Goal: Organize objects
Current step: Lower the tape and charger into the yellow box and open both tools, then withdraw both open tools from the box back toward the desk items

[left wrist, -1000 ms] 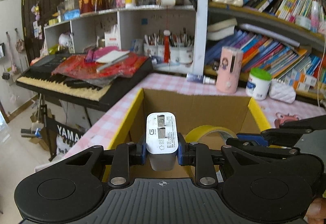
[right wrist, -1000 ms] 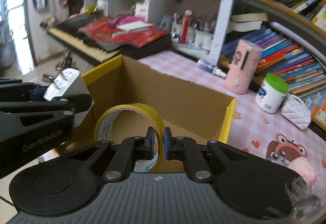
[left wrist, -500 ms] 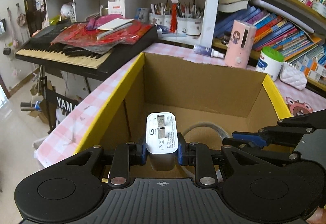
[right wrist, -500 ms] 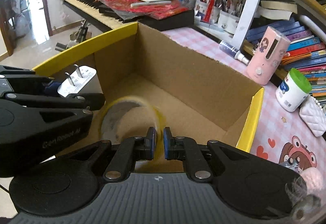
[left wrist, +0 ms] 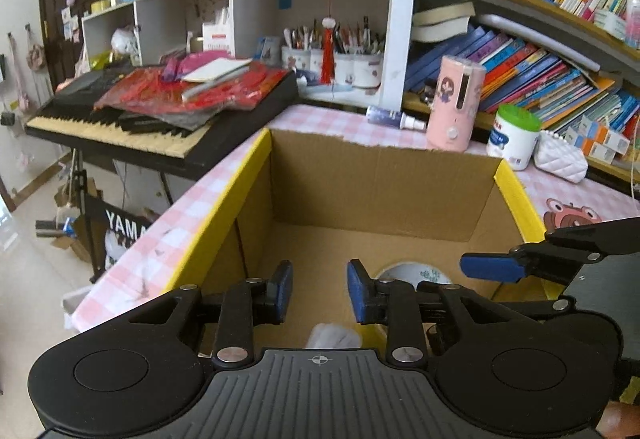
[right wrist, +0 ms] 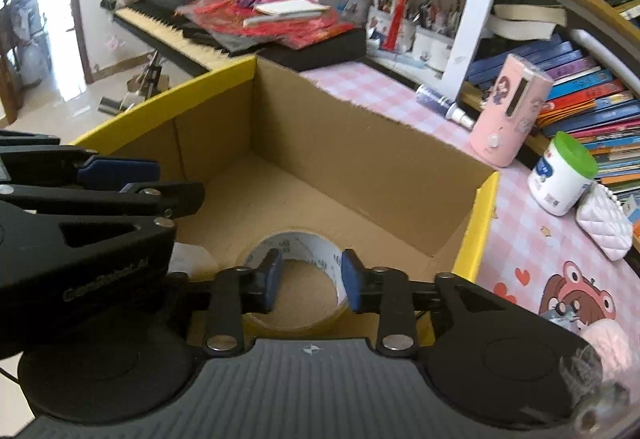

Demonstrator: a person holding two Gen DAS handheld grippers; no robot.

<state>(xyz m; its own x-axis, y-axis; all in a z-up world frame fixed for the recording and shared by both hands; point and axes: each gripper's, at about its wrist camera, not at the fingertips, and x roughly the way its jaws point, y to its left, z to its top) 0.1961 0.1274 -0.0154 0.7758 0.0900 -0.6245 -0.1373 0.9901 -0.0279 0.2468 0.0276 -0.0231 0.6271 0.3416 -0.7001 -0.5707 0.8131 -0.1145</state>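
An open cardboard box (left wrist: 380,187) with yellow-taped rims sits on the pink checked table. My left gripper (left wrist: 320,293) hangs over its near end. Its jaws are opening and there is nothing between them. A blurred white charger (left wrist: 334,335) is just below them, inside the box. My right gripper (right wrist: 310,281) is over the same box (right wrist: 360,159), also opening. The yellow tape roll (right wrist: 298,239) lies flat on the box floor under its pads, not pressed. The charger (right wrist: 192,259) lies left of the roll. The tape (left wrist: 408,271) also shows in the left wrist view.
Behind the box stand a pink cylinder (left wrist: 454,103), a green-lidded white jar (left wrist: 514,135), a white quilted purse (left wrist: 560,159) and a spray bottle (left wrist: 394,117). A piano keyboard (left wrist: 120,123) piled with red papers lies at left. Crowded bookshelves fill the back.
Both grippers went from shut to open. The left let go of the charger and the right let go of the tape roll. Both things dropped into the box.
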